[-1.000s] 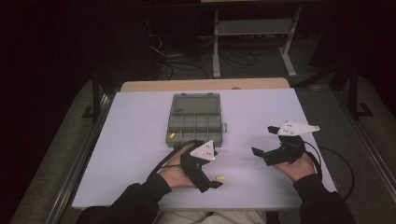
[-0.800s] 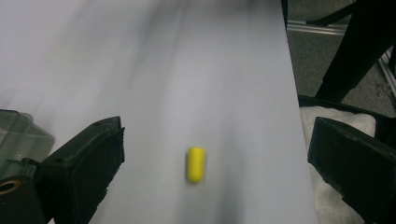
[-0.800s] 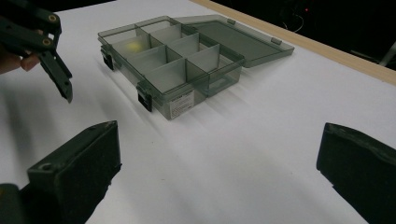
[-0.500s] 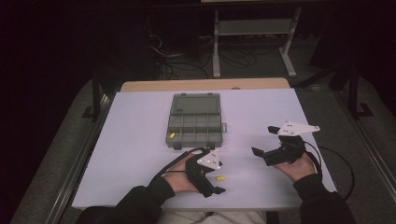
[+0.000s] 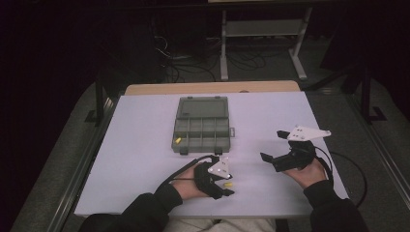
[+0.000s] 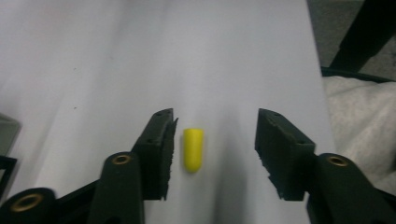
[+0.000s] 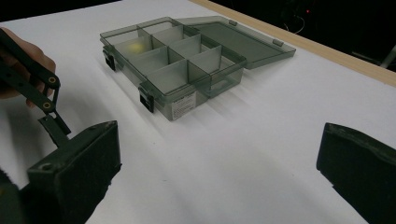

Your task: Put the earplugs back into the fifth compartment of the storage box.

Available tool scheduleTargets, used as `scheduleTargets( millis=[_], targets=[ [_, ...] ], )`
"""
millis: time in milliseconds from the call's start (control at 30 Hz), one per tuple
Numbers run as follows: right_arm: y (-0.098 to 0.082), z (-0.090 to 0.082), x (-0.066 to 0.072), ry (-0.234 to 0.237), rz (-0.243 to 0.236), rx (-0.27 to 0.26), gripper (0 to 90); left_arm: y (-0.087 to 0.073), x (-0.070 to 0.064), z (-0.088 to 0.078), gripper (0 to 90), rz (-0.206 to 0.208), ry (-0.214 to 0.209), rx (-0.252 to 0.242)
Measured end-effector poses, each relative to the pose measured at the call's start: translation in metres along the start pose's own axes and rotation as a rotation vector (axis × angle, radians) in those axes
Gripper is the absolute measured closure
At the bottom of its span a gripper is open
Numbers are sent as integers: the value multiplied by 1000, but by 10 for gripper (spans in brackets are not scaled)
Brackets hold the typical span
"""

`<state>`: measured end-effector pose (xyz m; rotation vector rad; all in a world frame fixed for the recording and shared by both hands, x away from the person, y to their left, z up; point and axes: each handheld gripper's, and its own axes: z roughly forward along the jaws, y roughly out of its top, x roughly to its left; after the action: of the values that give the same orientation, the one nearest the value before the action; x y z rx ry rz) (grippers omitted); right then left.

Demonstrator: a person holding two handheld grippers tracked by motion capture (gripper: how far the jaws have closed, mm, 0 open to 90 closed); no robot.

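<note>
A small yellow foam earplug (image 6: 193, 149) lies on the white table between the open jaws of my left gripper (image 6: 215, 151), closer to the left jaw and not touched by either. From above, the earplug (image 5: 227, 184) peeks out beside the left gripper (image 5: 223, 188) near the table's front edge. A grey compartment box (image 5: 200, 130) sits mid-table with its lid open flat; one yellow piece (image 5: 178, 140) rests in its front-left compartment. My right gripper (image 5: 273, 147) hovers open at the right, holding nothing, facing the box (image 7: 187, 63).
The white tabletop (image 5: 140, 145) has free room left and right of the box. A wooden edge (image 5: 212, 88) runs along the far side. The table's front edge lies just beyond the left gripper. A cable (image 5: 350, 169) trails from the right gripper.
My left gripper has shifted right and toward the front edge, down around the earplug. The right gripper has stayed put.
</note>
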<state>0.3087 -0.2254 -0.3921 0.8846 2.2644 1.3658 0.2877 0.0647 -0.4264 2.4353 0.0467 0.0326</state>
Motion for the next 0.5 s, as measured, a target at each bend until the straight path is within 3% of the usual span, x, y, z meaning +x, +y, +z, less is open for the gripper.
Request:
scheduleTargets(
  millis=[167,500],
  targets=[
    [0,0,0,0,0,-2,0,-2,0,5,570,4,12,38],
    [0,-1,0,-1,-2,-6,0,-4,3,10,738,-16,13,54]
  ],
)
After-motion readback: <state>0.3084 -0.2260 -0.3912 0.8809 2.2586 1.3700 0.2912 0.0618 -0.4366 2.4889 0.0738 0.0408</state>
